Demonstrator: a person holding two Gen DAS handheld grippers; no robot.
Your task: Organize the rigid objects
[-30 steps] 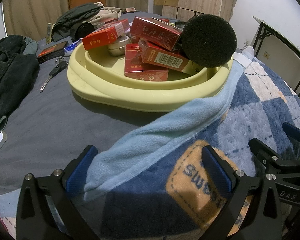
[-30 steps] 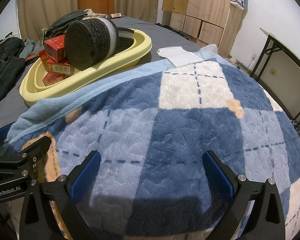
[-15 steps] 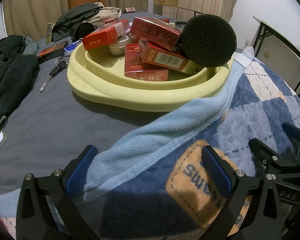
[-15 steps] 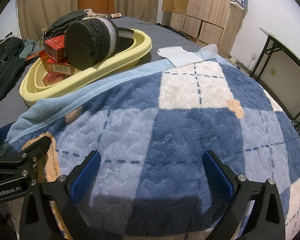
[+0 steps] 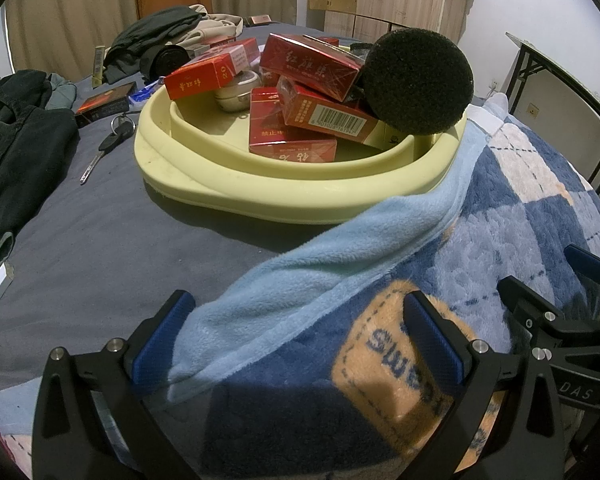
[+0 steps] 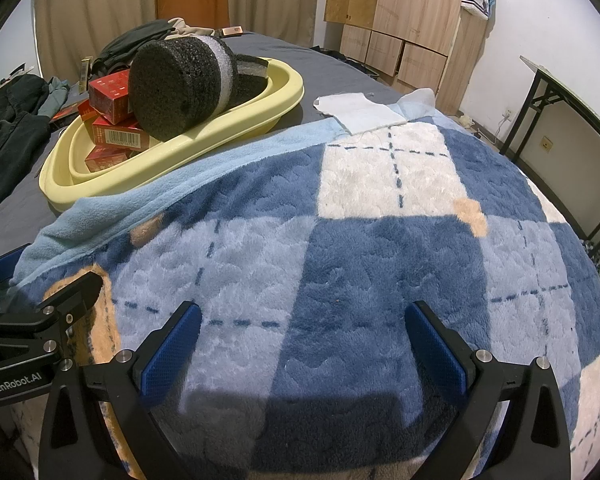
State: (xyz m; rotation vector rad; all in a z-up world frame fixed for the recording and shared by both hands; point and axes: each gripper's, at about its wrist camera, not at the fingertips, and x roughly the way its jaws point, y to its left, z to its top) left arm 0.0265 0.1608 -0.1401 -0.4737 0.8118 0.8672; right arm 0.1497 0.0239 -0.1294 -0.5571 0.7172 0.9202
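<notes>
While both grippers hang low over the bed, the left gripper (image 5: 300,336) holds its blue-padded fingers (image 5: 162,340) spread wide with nothing between them, above the pale blue hem of a checked fleece blanket (image 5: 520,216) and an orange patch with blue lettering (image 5: 400,356). The right gripper (image 6: 300,344) is equally wide and carries nothing, hovering over the blanket's blue and white squares; its body also shows at the right edge of the left wrist view, just beside the left one.

Further up the bed, a pale yellow tray (image 5: 260,196) sits on the grey sheet (image 5: 100,240), with the blanket's hem touching its near right rim. Inside it, several red cigarette packs (image 5: 292,136) lie piled at mixed angles, one with its barcode facing the camera. A black foam cylinder (image 5: 418,82) with a white band rests on its side against the packs, at the tray's right end. A small cream-coloured case (image 5: 236,90) sits behind the packs.

Outside the tray, to its left, a key (image 5: 108,144) lies on the sheet near a dark flat box (image 5: 104,104) and dark clothing (image 5: 16,148). A white cloth (image 6: 360,112) lies beyond the blanket's far edge.
</notes>
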